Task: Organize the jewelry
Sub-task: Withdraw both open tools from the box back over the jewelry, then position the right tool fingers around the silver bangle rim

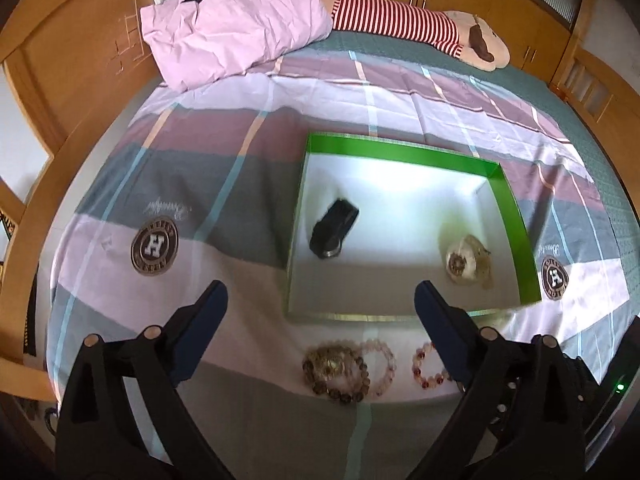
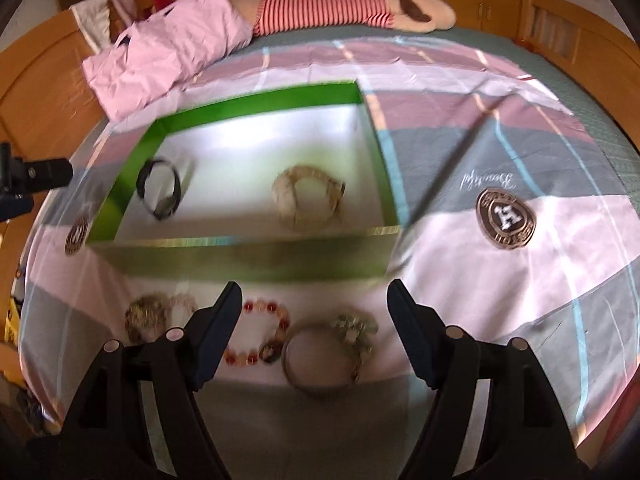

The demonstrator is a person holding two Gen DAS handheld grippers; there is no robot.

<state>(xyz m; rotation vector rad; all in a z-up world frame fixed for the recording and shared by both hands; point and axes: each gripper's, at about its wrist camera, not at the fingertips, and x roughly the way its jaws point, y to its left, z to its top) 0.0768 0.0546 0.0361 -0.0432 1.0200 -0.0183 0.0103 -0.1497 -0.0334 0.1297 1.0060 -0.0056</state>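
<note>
A green-rimmed box with a white floor sits on the bed. It holds a black watch and a pale beige watch. In front of the box lie a brown bead bracelet, a pink bead bracelet, a red-and-pink bead bracelet and a bangle with charms. My left gripper is open above the bracelets. My right gripper is open above the red bracelet and the bangle.
The bed has a plaid pink, grey and maroon sheet. A pink pillow and a striped plush toy lie at the far end. A wooden bed frame runs along the left.
</note>
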